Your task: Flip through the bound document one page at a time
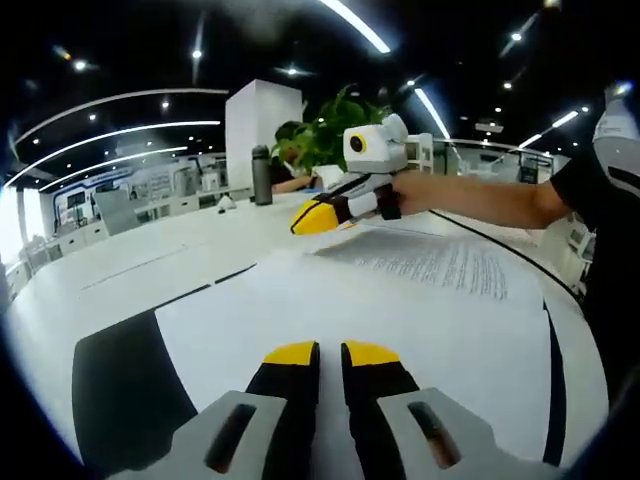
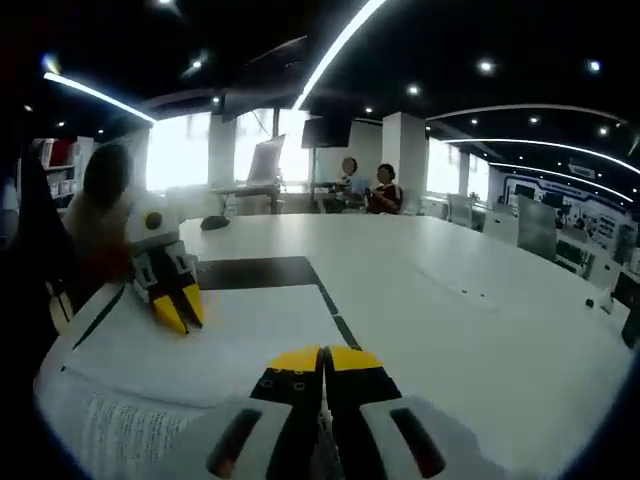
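Observation:
The bound document [image 1: 400,330] lies open on a black mat [image 1: 120,390] on the white table. My left gripper [image 1: 330,352] is shut, its yellow tips low over the blank near page. My right gripper [image 1: 318,217], held in a person's hand, is shut at the far edge of the printed page [image 1: 440,262], which lifts slightly towards it. In the right gripper view the right gripper [image 2: 325,358] has its jaws together over the white sheet [image 2: 240,335], with printed text [image 2: 110,430] curving at the lower left. The left gripper [image 2: 180,308] rests tips-down on the page beyond.
The black mat [image 2: 255,272] shows past the document's edge. A grey bottle [image 1: 261,175] and a green plant [image 1: 330,125] stand at the table's far side. Two people [image 2: 365,185] sit far off. A small dark object [image 2: 215,222] lies on the table.

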